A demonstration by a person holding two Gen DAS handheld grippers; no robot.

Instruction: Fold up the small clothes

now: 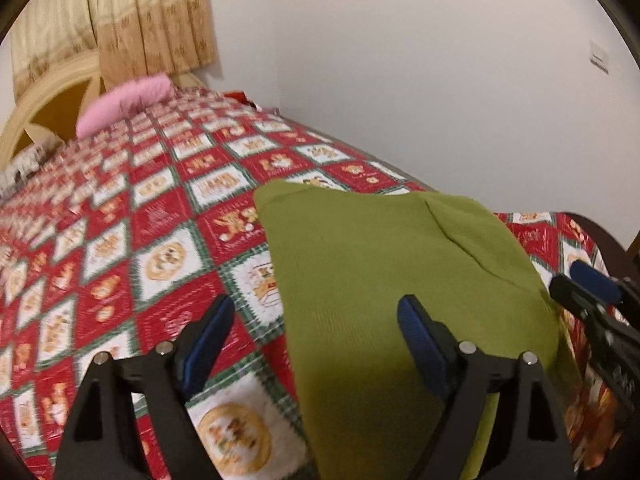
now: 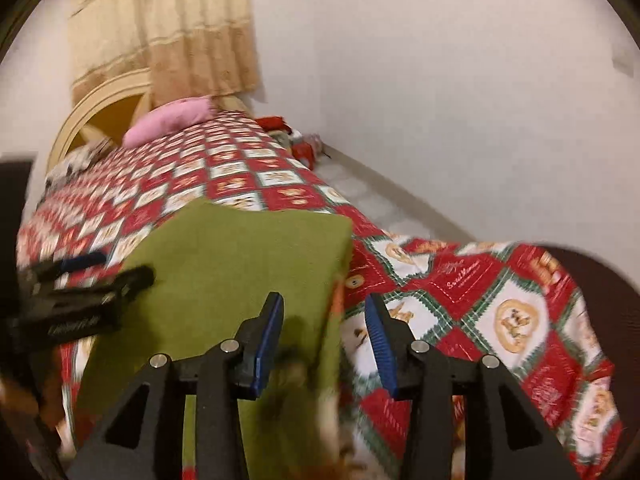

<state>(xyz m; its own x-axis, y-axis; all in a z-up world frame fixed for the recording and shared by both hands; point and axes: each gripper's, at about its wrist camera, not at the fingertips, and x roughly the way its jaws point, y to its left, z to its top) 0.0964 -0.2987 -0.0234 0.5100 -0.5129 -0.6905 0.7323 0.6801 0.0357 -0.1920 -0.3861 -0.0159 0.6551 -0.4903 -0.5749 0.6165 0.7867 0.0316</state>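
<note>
While both frames are smeared with motion blur, the olive-green knitted garment (image 1: 384, 280) shows plainly enough, lying folded into a flat, roughly rectangular shape on the bed's red, white and green patchwork quilt (image 1: 132, 240), near the foot end and toward the side of the bed that faces the plain white wall (image 1: 440, 80). A diagonal crease runs across its far right part in the left wrist view. The left gripper (image 1: 316, 332) has its black fingers with blue pads spread wide, holding nothing; one finger is over the quilt and the other over the green cloth, with the garment's left edge between them. The right gripper (image 2: 324, 340) is also parted and empty, its left pad above the garment (image 2: 240, 264) and its right pad above the quilt (image 2: 500, 304), straddling the garment's right edge. Each gripper appears at the margin of the other's view: the right one (image 1: 588, 292) at the garment's right side, the left one (image 2: 100, 272) at its left side. A soft pink pillow (image 1: 128, 100) rests at the head of the bed before a cream arched headboard (image 1: 48, 92), and beige patterned curtains (image 1: 152, 20) hang behind it.
</note>
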